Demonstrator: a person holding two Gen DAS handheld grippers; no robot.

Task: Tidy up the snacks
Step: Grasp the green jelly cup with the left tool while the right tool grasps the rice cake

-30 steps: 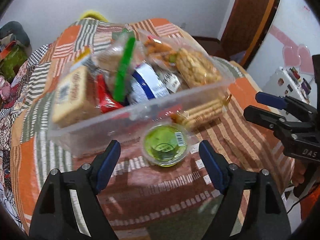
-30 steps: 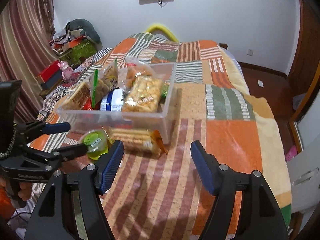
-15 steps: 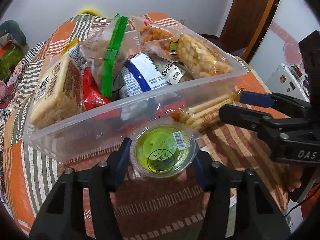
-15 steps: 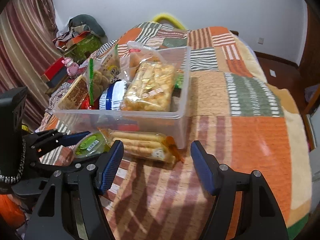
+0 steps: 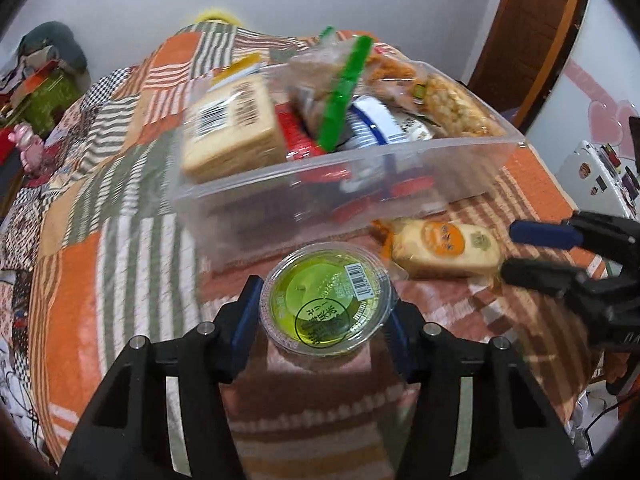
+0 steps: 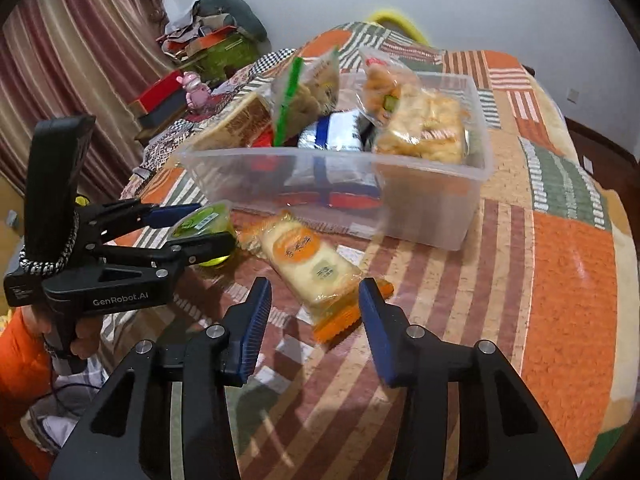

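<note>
My left gripper (image 5: 324,316) is shut on a green jelly cup (image 5: 326,308) with a clear lid, just in front of the clear plastic bin (image 5: 280,208). The bin holds several snack packs. The right wrist view shows the same left gripper (image 6: 208,226) clamping the cup (image 6: 202,222) from the side. A cream biscuit packet (image 6: 308,264) with an orange round label lies on the quilt before the bin (image 6: 420,208). My right gripper (image 6: 316,300) is closing around the packet's near end, and its blue pads stand apart from the wrapper. In the left wrist view the right gripper (image 5: 508,252) sits at the packet's (image 5: 444,248) right end.
Everything rests on a bed under an orange, green and striped patchwork quilt (image 6: 560,280). Boxes and a pink toy (image 6: 196,88) are piled beyond the bed's left side. A hand in an orange sleeve (image 6: 24,352) holds the left gripper. A wooden door (image 5: 532,24) stands at right.
The left jaws closed onto the green cup and kept hold of it. The right gripper came down toward the biscuit packet and its jaws narrowed around the packet's end.
</note>
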